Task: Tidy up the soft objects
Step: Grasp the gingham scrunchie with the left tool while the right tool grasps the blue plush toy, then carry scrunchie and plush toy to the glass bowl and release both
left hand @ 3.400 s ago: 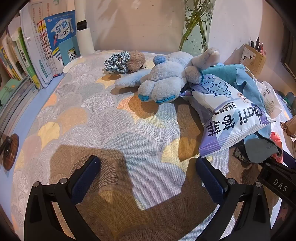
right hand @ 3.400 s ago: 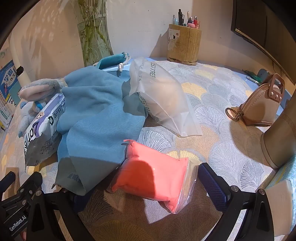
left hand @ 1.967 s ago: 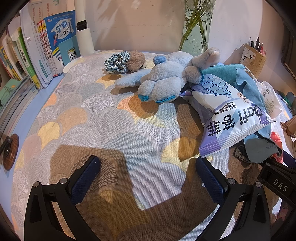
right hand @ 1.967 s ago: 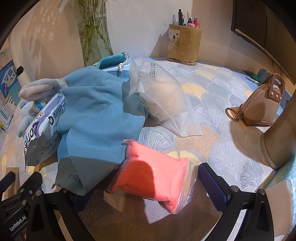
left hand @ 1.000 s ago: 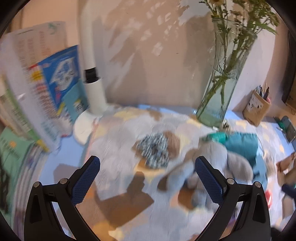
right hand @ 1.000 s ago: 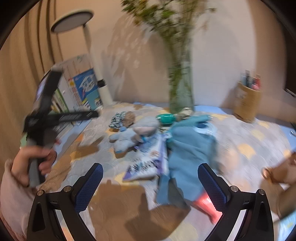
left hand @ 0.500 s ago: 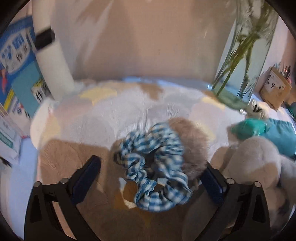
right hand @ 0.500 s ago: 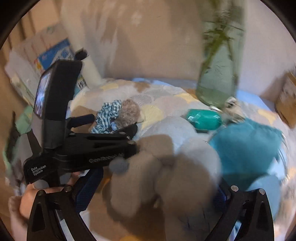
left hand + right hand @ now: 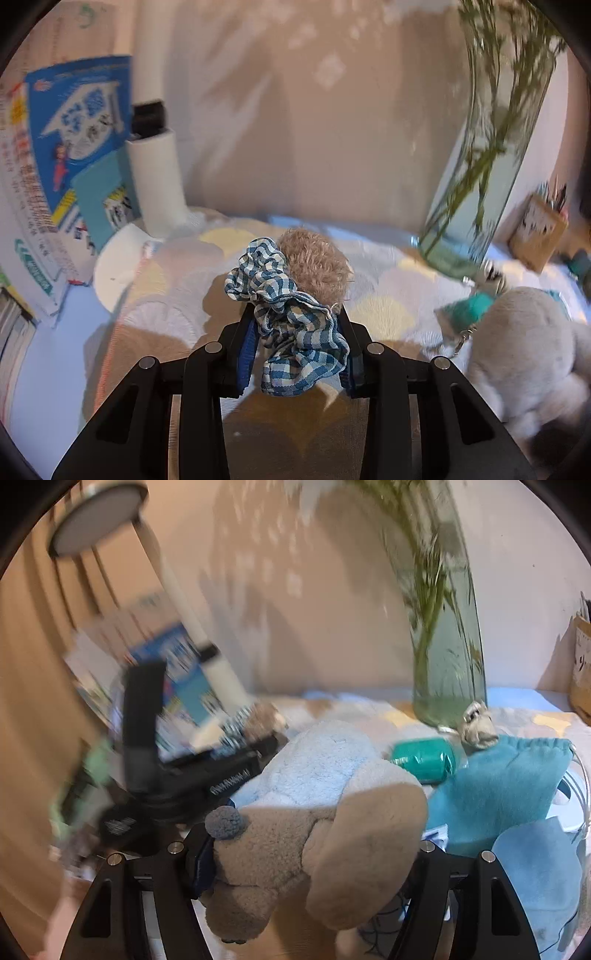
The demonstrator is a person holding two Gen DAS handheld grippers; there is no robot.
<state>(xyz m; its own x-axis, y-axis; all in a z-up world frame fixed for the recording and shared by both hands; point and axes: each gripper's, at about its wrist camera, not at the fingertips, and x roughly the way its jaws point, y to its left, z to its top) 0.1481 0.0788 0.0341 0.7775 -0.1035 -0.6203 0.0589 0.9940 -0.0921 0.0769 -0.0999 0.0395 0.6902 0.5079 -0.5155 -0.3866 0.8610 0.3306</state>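
Fan-patterned cloth covers the table [image 9: 177, 295]. The left tool [image 9: 295, 354], just closing, is pinched on the checked scrunchie [image 9: 291, 332]; the right tool [image 9: 306, 864], likewise closing, is clamped on the plush toy [image 9: 314, 834]. Grasping is judged underway; lifting both clear comes next.

Each camera sits on its own gripper, looking forward and downward along the fingers, very close to the tabletop. Both views share the glass vase [image 9: 480, 177] [image 9: 448, 653] ahead and the plush toy [image 9: 524, 354] [image 9: 314, 812].
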